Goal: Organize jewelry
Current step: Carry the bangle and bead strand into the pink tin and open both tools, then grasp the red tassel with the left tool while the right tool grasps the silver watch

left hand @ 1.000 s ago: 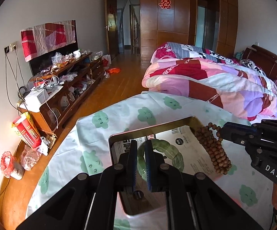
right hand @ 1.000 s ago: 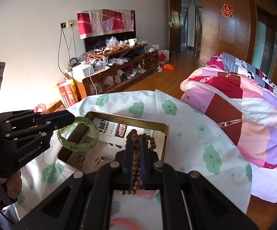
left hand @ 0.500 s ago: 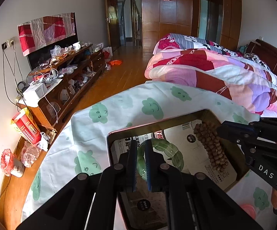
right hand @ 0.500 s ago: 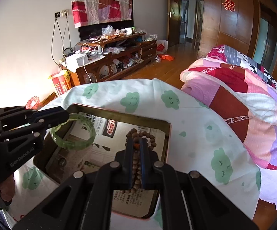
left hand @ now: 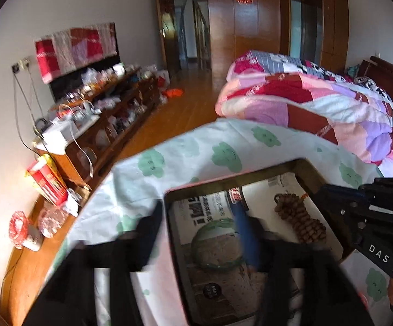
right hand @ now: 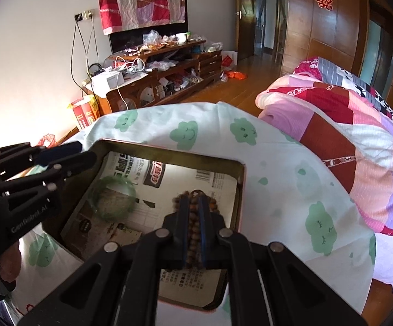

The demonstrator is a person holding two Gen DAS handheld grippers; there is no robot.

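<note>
Right wrist view showed the right tongs [right hand: 193, 217] pinching the wooden bead strand [right hand: 193, 212] between their blue-padded fingers, with the strand's far end resting on the newspaper [right hand: 174, 179] that lined the metal tray [right hand: 240, 184]. The green bangle [right hand: 114, 197] lay flat on the same paper, toward the tray's left half, well apart from the beads and touched by neither tool. The left tongs [right hand: 68, 154] hung over the tray's left rim, above the bangle. In the left wrist view those left tongs [left hand: 199, 233] were blurred but spread wide, one finger outside the tray's edge and the other over the bangle [left hand: 218, 244], gripping nothing. The bead strand [left hand: 299, 220] sat to the right. The tray rested on a surface draped in a cloud-print cloth [right hand: 291, 190].
</note>
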